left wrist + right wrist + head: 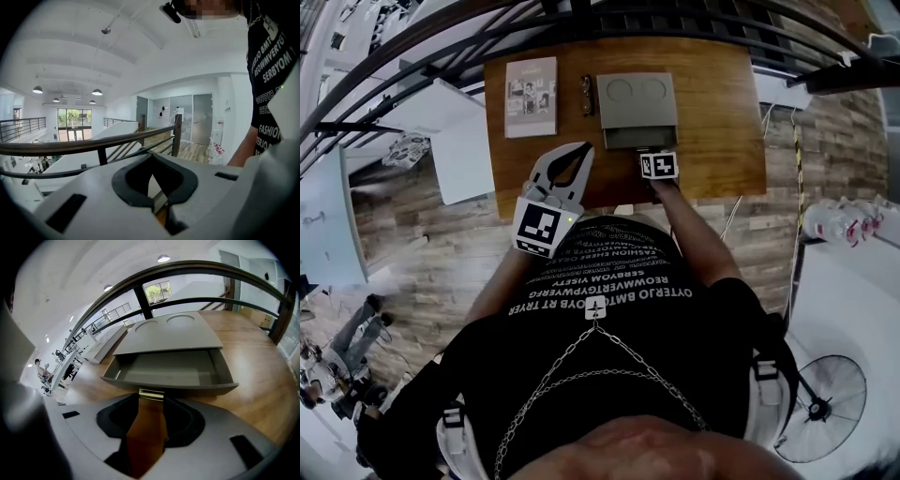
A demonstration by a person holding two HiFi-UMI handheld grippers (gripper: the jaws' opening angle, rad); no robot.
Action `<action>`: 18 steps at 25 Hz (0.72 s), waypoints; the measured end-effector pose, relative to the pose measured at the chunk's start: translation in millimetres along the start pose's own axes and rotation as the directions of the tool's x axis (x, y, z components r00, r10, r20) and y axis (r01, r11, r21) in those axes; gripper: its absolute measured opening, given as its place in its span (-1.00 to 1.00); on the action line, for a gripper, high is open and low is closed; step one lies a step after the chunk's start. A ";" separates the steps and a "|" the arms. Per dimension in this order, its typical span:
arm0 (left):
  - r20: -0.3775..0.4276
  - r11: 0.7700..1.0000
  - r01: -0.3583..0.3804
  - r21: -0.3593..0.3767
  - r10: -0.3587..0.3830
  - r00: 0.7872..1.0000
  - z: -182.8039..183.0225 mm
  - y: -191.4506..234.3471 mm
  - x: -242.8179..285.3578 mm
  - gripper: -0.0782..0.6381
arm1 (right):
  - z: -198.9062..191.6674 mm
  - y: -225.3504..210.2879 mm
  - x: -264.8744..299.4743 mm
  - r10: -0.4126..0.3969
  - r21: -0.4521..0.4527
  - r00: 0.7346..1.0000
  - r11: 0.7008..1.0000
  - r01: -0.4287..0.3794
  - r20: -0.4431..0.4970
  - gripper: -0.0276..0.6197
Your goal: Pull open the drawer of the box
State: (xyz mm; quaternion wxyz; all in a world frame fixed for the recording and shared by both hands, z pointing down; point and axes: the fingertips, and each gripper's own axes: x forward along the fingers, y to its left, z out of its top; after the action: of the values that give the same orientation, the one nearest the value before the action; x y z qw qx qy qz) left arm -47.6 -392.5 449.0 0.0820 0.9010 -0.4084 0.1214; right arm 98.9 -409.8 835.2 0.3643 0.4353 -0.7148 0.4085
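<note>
The wooden tabletop point(722, 103) carries a grey box point(637, 98) against its far edge, near the middle. Its drawer point(168, 369) stands pulled out toward the near edge and is bare inside. A booklet point(531, 97) lies by the far left corner. The left gripper point(579, 150) hangs above the near edge, fingers pressed together on nothing. The right gripper point(151, 401) pinches the drawer's brass pull point(151, 393) between its tips.
</note>
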 end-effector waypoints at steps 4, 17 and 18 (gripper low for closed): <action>0.003 1.000 -0.002 0.004 0.002 1.000 0.1 -4.6 -1.6 -0.77 | -5.3 1.1 -0.9 0.006 -0.009 1.000 1.000 -0.006 -0.001 -0.41; 0.014 1.000 -0.014 0.005 0.014 1.000 0.7 -21.6 -7.5 -0.77 | -32.3 3.5 -5.7 0.026 -0.034 0.999 0.999 -0.027 -0.028 -0.41; 0.015 1.000 -0.015 0.005 0.015 1.000 1.2 -22.5 -7.3 -0.77 | -33.0 4.0 -6.1 0.029 -0.037 0.999 0.999 -0.030 -0.030 -0.41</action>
State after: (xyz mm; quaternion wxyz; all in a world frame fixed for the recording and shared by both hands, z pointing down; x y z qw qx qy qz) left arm -35.1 -372.9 444.7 0.0755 0.8991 -0.4153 0.1162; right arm 102.8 -376.9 842.1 0.3768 0.4118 -0.7233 0.4065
